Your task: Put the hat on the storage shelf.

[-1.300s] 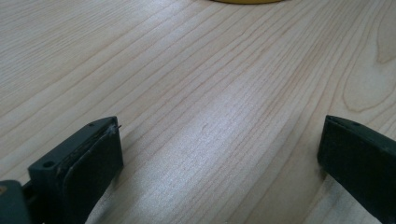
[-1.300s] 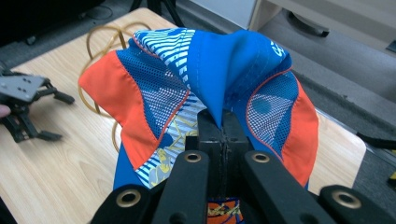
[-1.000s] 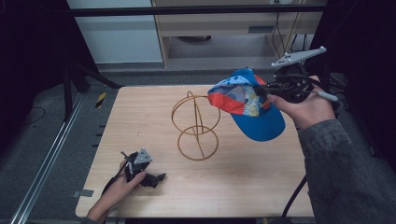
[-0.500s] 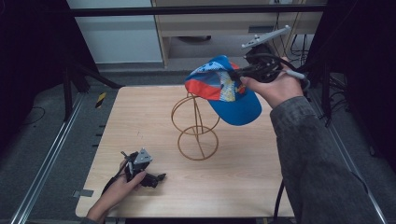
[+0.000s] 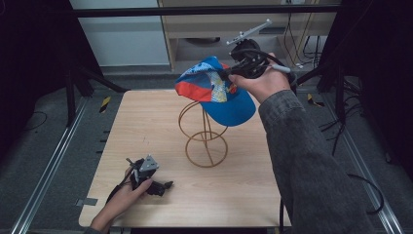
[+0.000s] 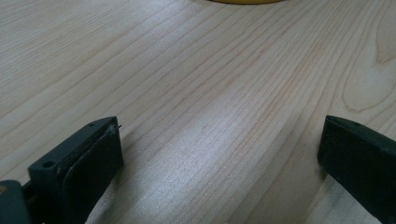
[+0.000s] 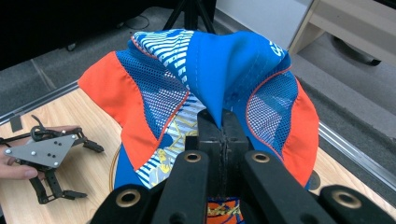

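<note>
Pinching cap (image 7: 210, 70) crown fabric | right gripper (image 7: 223, 122) fingers closed | above wire stand (image 5: 204, 134)

A pale wooden table top with visible grain (image 5: 146, 122) is sitting under even, soft light. A grey carpeted floor (image 5: 44, 161) is spreading around it, darkening towards both sides. Silver metal floor rails (image 5: 46, 175) are running along the left and right. At the far side, a light beige wooden cabinet (image 5: 195, 29) is standing against a white wall panel (image 5: 122, 34), with black cables (image 5: 302, 39) hanging at the far right.
</note>
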`<move>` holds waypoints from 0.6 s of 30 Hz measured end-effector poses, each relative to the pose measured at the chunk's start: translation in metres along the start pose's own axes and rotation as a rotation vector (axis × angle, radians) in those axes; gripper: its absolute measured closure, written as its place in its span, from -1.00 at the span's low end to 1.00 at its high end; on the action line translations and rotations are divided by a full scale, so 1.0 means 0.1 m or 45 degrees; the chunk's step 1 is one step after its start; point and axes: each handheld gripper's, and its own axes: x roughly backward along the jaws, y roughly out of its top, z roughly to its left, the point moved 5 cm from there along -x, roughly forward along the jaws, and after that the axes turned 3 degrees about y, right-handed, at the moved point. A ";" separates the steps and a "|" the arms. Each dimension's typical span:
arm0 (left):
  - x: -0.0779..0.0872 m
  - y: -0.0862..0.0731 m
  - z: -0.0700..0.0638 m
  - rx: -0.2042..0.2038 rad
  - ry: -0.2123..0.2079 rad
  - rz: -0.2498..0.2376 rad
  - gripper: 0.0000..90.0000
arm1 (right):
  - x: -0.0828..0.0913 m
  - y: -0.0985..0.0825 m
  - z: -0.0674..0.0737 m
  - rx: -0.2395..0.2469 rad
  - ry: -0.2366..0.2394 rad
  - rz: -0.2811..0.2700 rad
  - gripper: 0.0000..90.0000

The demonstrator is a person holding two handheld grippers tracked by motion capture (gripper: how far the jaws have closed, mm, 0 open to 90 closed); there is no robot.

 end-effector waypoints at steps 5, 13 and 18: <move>0.00 0.00 0.00 0.000 0.000 0.000 -1.00 | -0.09 0.04 0.03 0.010 0.008 0.020 1.00; 0.00 0.00 0.00 0.000 0.000 0.000 -1.00 | -0.25 0.03 0.05 0.019 0.027 0.064 1.00; 0.00 0.00 0.00 0.000 0.001 0.000 -1.00 | -0.36 0.01 0.07 0.017 0.047 0.088 1.00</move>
